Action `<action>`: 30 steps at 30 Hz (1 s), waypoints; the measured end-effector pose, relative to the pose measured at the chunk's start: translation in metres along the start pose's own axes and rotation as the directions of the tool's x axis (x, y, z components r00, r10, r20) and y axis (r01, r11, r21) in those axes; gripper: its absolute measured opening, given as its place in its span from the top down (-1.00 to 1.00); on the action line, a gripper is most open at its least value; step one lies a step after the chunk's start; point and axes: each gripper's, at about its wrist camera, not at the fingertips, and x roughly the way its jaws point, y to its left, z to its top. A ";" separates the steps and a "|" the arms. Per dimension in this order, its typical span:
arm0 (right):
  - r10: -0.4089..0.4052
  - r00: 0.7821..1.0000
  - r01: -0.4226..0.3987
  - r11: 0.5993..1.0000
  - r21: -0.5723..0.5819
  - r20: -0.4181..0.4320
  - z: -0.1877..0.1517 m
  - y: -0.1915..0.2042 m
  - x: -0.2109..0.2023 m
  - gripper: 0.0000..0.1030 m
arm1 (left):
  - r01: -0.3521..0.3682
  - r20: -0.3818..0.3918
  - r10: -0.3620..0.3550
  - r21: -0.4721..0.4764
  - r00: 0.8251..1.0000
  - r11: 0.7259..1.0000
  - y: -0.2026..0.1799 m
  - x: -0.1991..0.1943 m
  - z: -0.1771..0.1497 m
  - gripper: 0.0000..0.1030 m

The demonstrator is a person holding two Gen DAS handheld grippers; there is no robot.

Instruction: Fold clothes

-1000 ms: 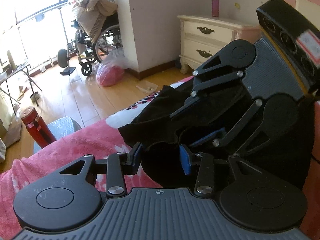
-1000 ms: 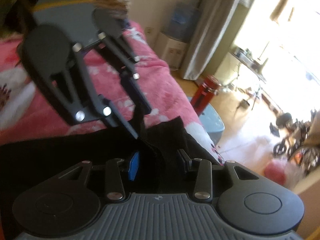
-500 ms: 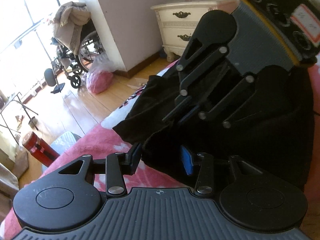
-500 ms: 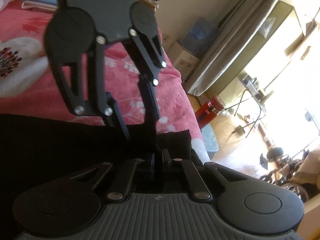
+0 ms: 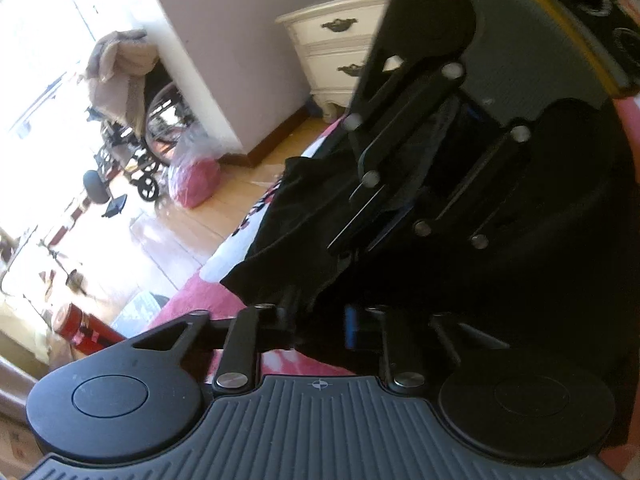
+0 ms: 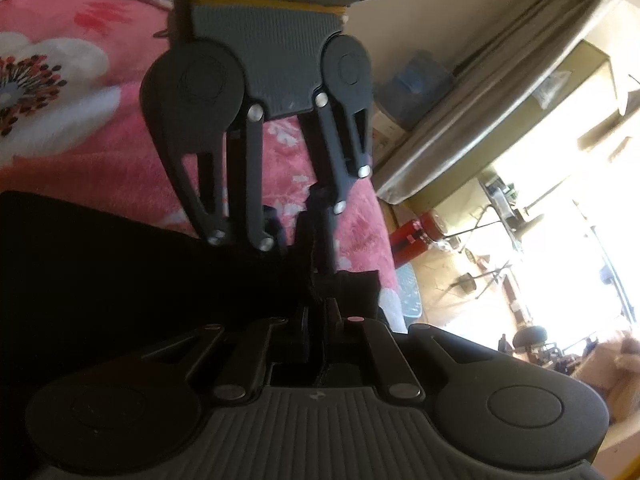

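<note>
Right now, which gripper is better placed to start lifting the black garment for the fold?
The right gripper: its jaws are shut on the black garment. The left gripper is open, with the cloth only lying between its fingers.

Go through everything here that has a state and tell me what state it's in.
left gripper: jaws open, black garment between them
right gripper: jaws shut on the black garment
black garment: bunched, unfolded, on the pink blanket
nightstand: drawers closed
red flask: capped, upright on the floor

A pink floral bed cover carries what looks like 1 black garment.
</note>
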 end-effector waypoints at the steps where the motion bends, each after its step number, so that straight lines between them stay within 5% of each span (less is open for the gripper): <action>1: -0.014 1.000 0.014 1.000 0.021 -0.007 -0.001 0.000 -0.004 0.82 | -0.001 0.007 0.001 -0.029 1.000 1.000 0.002 0.000 0.000 0.80; 5: -0.073 0.996 0.078 0.988 0.134 -0.042 -0.008 -0.004 -0.023 0.58 | -0.011 0.014 0.013 -0.123 1.000 0.992 0.007 0.000 -0.001 0.87; 10: -0.166 0.969 0.228 0.890 0.395 -0.185 -0.052 -0.022 -0.083 0.53 | -0.033 -0.006 0.032 -0.187 0.999 0.982 0.005 0.000 -0.002 0.89; 13: -0.221 0.914 0.374 0.786 0.493 -0.341 -0.096 -0.044 -0.118 0.38 | -0.048 -0.017 0.045 -0.211 0.999 0.976 0.004 0.001 -0.002 0.89; 17: -0.249 0.812 0.565 0.561 0.605 -0.527 -0.162 -0.089 -0.156 0.31 | -0.069 -0.028 0.064 -0.230 0.998 0.971 0.003 0.001 0.000 0.89; 20: -0.197 0.802 0.586 0.445 0.677 -0.564 -0.210 -0.112 -0.175 0.30 | -0.085 -0.033 0.080 -0.225 0.996 0.971 0.000 0.001 0.000 0.89; 25: -0.129 0.807 0.563 0.463 0.685 -0.576 -0.260 -0.125 -0.177 0.30 | -0.105 -0.052 0.096 -0.207 0.994 0.973 -0.004 0.001 0.000 0.89; 30: -0.097 0.850 0.493 0.493 0.716 -0.518 -0.265 -0.133 -0.164 0.29 | -0.111 -0.074 0.097 -0.215 0.993 0.970 -0.003 0.004 0.003 0.88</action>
